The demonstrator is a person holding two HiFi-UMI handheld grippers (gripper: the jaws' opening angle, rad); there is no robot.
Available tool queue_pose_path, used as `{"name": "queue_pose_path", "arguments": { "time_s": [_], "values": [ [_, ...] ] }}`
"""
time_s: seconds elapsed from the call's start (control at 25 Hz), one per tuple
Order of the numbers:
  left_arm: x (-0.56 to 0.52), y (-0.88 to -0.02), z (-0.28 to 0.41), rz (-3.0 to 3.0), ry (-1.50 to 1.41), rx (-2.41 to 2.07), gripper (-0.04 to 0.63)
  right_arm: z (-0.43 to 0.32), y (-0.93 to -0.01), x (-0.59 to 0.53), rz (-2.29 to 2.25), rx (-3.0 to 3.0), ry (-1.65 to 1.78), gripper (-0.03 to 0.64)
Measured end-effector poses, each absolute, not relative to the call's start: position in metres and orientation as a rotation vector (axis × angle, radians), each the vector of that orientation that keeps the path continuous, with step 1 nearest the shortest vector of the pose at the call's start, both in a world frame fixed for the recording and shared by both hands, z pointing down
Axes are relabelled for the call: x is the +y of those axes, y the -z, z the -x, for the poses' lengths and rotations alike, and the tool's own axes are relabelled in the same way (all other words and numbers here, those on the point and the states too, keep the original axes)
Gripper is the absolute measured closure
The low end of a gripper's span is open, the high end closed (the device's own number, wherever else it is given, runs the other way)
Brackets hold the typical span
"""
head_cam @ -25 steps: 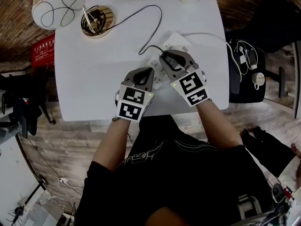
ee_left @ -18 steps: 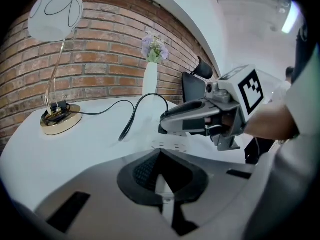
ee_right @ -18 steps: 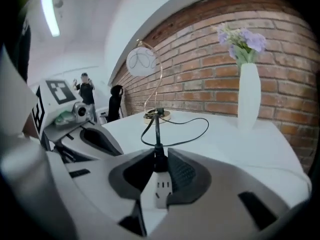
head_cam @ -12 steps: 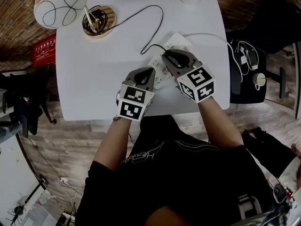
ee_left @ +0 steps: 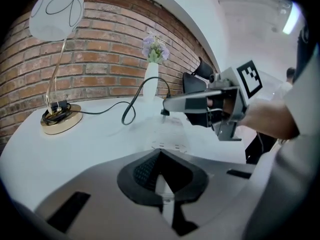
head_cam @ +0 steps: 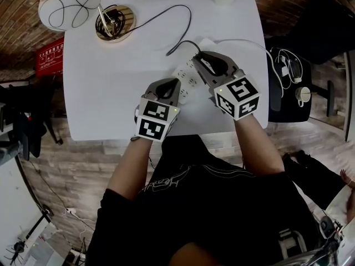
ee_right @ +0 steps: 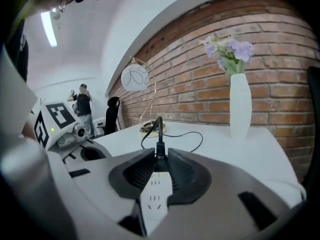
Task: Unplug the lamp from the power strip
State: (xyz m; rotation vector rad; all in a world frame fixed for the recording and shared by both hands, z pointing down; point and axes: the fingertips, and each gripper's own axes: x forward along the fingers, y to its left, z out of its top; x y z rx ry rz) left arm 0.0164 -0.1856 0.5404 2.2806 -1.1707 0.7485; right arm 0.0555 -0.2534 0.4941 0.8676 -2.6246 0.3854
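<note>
Left gripper (ee_left: 159, 152) jaws together, nothing gripped, tips pressing on near end of power strip (ee_left: 170, 134). Strip's long axis runs away toward far right. Right gripper (ee_right: 159, 153) over far sockets, clamped on plug (ee_left: 163, 112); prongs look just clear above strip. Cord (ee_left: 131, 109) trails far left to lamp (ee_left: 55, 14).
</note>
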Motion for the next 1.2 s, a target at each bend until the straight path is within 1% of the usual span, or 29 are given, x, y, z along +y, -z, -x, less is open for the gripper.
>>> {"name": "queue_pose_path", "arguments": {
  "time_s": [0.12,0.24,0.48,0.68,0.96,1.2],
  "values": [
    [-0.186,-0.541,-0.017,-2.273,-0.748,-1.181,0.595,-0.063,-0.482,-0.261,-0.851,-2.627,-0.365,0.555],
    [-0.185,-0.543,-0.018,-2.273,-0.748,-1.171,0.594,-0.065,-0.48,-0.255,-0.813,-2.641,-0.434,0.554],
    [-0.179,-0.531,-0.011,-2.231,-0.65,-1.184,0.594,-0.065,-0.468,-0.242,-0.754,-2.681,-0.516,0.552],
    [-0.164,-0.495,-0.006,-2.218,-0.551,-1.215,0.594,-0.076,-0.452,-0.228,-0.746,-2.688,-0.609,0.552],
    [-0.142,-0.426,-0.003,-2.266,-0.387,-1.27,0.594,-0.088,-0.408,-0.199,-0.722,-2.771,-0.707,0.552],
    [-0.123,-0.372,-0.002,-2.31,-0.239,-1.298,0.594,-0.097,-0.374,-0.17,-0.706,-2.827,-0.691,0.552]
  ]
}}
